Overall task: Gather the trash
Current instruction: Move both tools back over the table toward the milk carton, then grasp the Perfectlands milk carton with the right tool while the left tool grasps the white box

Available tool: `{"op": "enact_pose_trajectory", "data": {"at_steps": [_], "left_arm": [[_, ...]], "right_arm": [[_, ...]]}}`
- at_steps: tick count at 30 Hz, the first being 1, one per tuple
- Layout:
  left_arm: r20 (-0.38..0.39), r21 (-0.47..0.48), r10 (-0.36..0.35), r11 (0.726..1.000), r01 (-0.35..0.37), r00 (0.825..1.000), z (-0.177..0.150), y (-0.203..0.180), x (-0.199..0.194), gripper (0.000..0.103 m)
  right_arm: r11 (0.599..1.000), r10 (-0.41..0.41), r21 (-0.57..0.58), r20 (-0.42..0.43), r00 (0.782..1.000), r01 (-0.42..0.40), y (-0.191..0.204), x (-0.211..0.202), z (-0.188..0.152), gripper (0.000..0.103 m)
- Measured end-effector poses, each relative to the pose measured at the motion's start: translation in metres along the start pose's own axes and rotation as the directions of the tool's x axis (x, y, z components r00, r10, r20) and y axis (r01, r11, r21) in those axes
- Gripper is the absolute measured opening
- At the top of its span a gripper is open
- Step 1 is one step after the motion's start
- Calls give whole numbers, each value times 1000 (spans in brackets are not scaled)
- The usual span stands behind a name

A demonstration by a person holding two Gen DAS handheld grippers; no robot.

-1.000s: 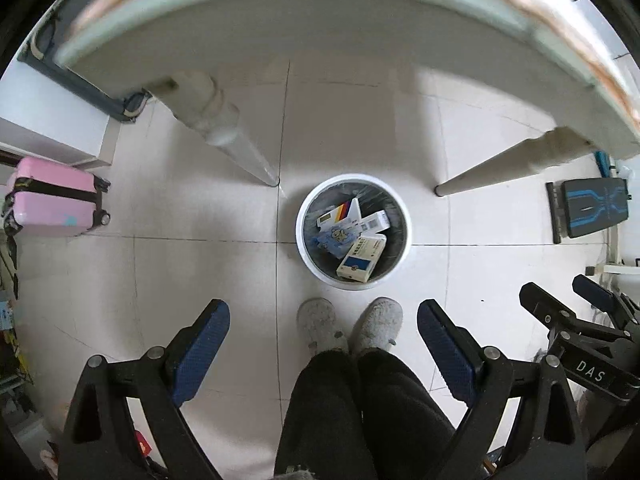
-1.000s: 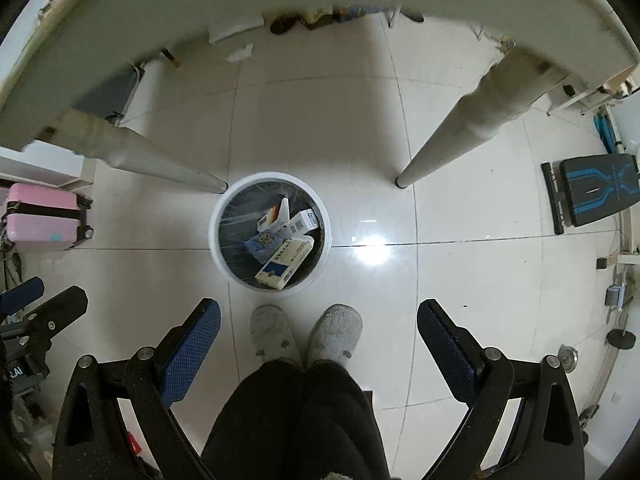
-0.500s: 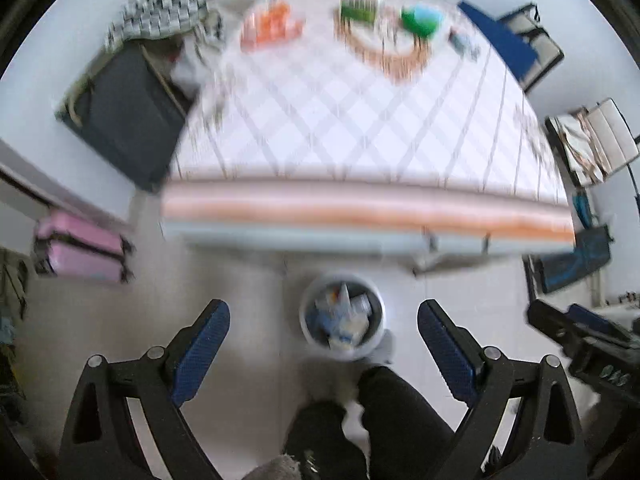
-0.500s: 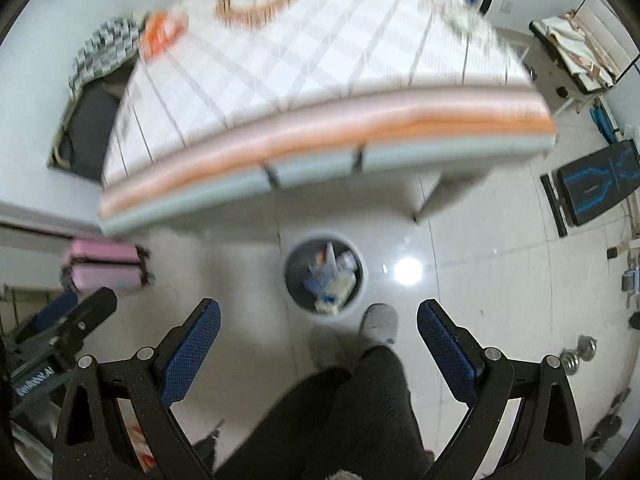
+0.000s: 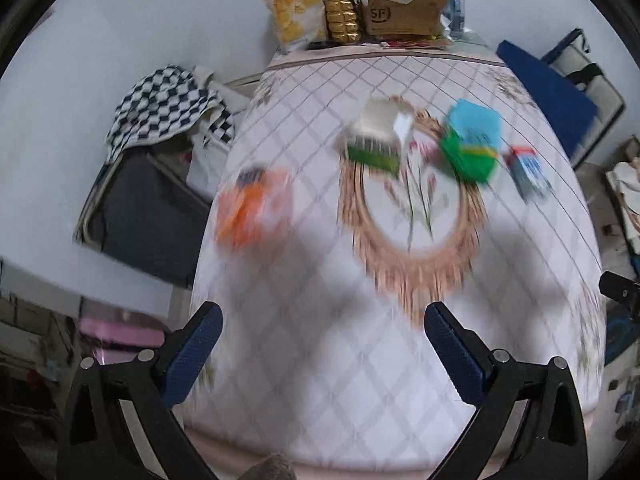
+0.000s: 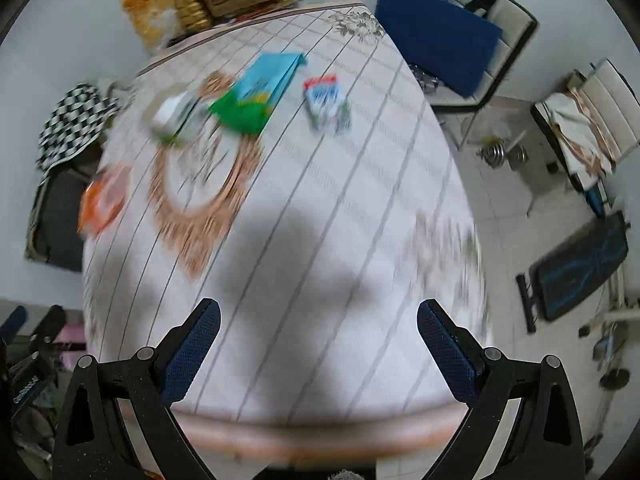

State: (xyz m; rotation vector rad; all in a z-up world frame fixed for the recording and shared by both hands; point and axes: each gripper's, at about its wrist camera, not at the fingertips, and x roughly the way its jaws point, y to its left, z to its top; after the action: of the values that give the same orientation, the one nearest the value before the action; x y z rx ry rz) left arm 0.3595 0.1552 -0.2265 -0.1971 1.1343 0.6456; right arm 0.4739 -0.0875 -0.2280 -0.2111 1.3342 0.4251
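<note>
Both views look down on a table [image 5: 320, 360] under a pale checked cloth, blurred by motion. On it lie an orange packet [image 5: 252, 204] [image 6: 104, 200], a white and green box [image 5: 378, 136] [image 6: 174, 116], a blue and green box [image 5: 472, 144] [image 6: 256, 92] and a small blue and red packet [image 5: 528, 172] [image 6: 326, 102]. My left gripper [image 5: 322, 354] hangs over the near part of the cloth, its jaws opening wide with nothing between them. My right gripper [image 6: 318, 352] is open and empty above the near edge.
Snack bags [image 5: 296, 4] and a cardboard box [image 5: 404, 12] crowd the table's far end. A dark case under a checkered cloth [image 5: 160, 116] stands left of the table. A chair with a blue cushion [image 6: 436, 44], dumbbells [image 6: 500, 152] and a black bench [image 6: 576, 268] are on the right.
Both grippers have risen from floor level, where they looked at the white bin with boxes in it, up over the tabletop. The bin and the person's feet have dropped out of view.
</note>
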Motion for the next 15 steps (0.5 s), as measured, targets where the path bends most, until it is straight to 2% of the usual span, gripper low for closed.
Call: {"op": "enact_pose_trajectory", "data": {"at_steps": [2,6,9,15], "left_arm": [[-26,26,7,1000,-7,1000,37,-6,22,103],[-100,117,-41,992,53,994,103,-27,70,103],[-158,189,-66,977,96,985,137,-48,102,103],[-271,285,-39,951,119,962,165,-77,150,103]], "right_arm": [[1000,-12,-1,-27,1000,11,-3,25,55,100],[1000,-22,-1,-99,995,22,-7,86,145,100],[999,-39,-21,-157,987,36,-6,126,185,100],[998,-45,-44,-248,968,35,-4,186,223,100]]}}
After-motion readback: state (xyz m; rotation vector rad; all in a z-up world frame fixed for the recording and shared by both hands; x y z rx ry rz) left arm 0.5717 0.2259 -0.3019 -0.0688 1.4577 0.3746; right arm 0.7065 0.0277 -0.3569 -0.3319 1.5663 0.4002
